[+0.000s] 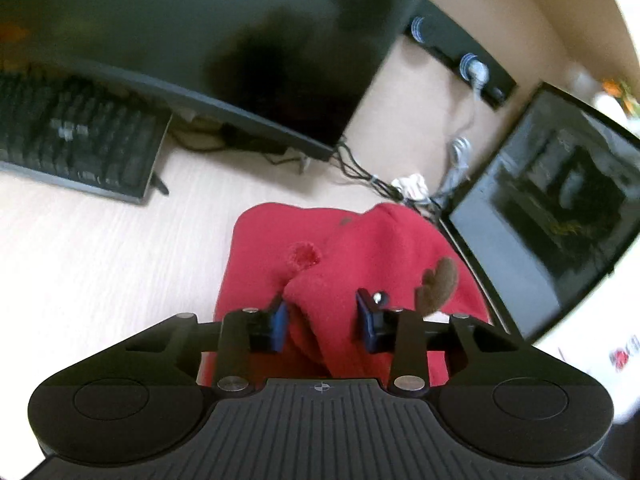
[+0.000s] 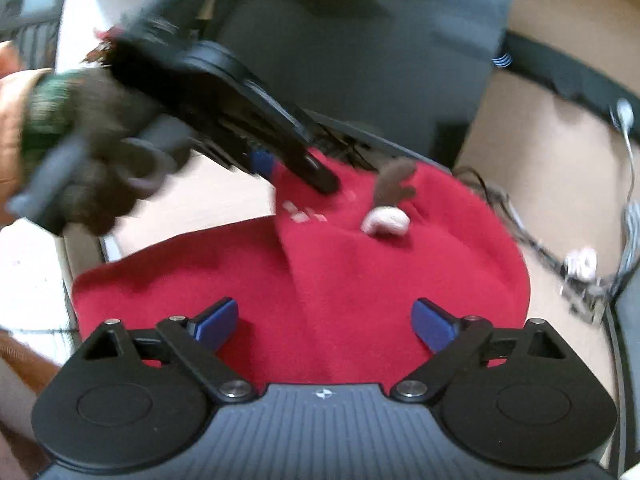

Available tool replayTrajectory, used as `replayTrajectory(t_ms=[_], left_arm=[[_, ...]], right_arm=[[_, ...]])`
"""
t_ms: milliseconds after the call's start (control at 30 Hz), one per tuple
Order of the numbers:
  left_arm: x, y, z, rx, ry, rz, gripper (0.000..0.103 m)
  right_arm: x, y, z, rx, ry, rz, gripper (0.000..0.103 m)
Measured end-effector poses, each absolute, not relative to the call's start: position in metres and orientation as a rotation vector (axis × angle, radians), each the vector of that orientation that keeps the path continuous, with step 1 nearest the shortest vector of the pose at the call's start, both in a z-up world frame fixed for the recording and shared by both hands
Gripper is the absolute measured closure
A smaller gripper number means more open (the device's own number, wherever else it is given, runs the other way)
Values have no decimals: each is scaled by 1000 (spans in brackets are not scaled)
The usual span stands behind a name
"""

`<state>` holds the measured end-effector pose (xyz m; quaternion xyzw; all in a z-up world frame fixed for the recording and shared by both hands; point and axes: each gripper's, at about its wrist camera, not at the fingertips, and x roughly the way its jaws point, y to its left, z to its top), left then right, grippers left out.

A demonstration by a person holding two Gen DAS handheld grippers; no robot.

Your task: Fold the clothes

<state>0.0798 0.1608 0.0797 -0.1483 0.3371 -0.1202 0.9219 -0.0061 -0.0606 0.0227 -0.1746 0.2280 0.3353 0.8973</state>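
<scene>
A red fleece garment (image 1: 360,248) with a brown antler patch (image 1: 438,280) lies on a light wooden desk (image 1: 88,264). My left gripper (image 1: 322,320) has its blue pads on both sides of a raised fold of the red fabric and holds it. In the right wrist view the same garment (image 2: 340,280) spreads under my right gripper (image 2: 326,322), which is open wide and empty just above the cloth. The left gripper (image 2: 296,168) shows there at the garment's far edge, held by a gloved hand (image 2: 84,160). A white patch (image 2: 386,220) sits beside the antler (image 2: 394,186).
A large dark monitor (image 1: 200,40) stands behind the garment, a black keyboard (image 1: 76,136) to its left, a second screen (image 1: 552,208) at the right. Tangled cables (image 1: 400,184) and a black power strip (image 1: 460,52) lie behind the garment.
</scene>
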Motion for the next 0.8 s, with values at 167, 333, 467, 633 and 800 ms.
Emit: replayTrajectory(t_ms=[167, 333, 467, 633, 800], left_arm=[[55, 165, 67, -174, 778, -202, 60], [48, 186, 85, -261, 733, -269, 17], [71, 201, 102, -373, 727, -331, 6], [122, 186, 76, -350, 857, -324, 6], [143, 182, 35, -446, 960, -351, 4]], right_arm=[[14, -85, 35, -167, 567, 811, 6], [29, -116, 51, -69, 598, 740, 0], [58, -163, 67, 229, 662, 612, 0], [114, -175, 37, 551, 908, 546, 0], [123, -146, 10, 397, 940, 525, 0]])
